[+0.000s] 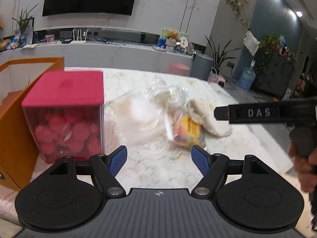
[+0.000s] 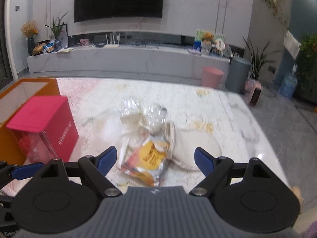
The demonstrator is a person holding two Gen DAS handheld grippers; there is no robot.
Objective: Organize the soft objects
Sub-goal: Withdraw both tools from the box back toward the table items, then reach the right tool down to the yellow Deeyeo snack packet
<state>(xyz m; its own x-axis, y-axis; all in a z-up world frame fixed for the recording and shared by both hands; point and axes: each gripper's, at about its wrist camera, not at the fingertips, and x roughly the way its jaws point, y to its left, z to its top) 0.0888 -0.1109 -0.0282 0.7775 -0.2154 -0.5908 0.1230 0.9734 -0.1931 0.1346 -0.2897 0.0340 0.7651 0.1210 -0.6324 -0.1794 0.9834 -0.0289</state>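
A blurred heap of soft things lies mid-table. It holds a white fluffy piece (image 1: 136, 111), a crinkled clear bag (image 2: 142, 111), a yellow-orange packet (image 1: 188, 130) (image 2: 146, 162) and a cream cloth pouch (image 1: 208, 119) (image 2: 194, 146). My left gripper (image 1: 160, 159) is open just short of the heap, with nothing between its blue pads. My right gripper (image 2: 155, 160) is open too, and the packet sits in the gap without touching the pads. In the left wrist view, its black finger (image 1: 257, 113) reaches in from the right.
A clear box with a pink lid (image 1: 65, 115) (image 2: 43, 127), full of pink balls, stands left of the heap. An open orange box (image 1: 11, 119) (image 2: 25, 87) is behind it. The table's (image 2: 227, 115) right edge drops to grey floor with a pink stool (image 2: 212, 77) and a grey bin (image 2: 237, 73).
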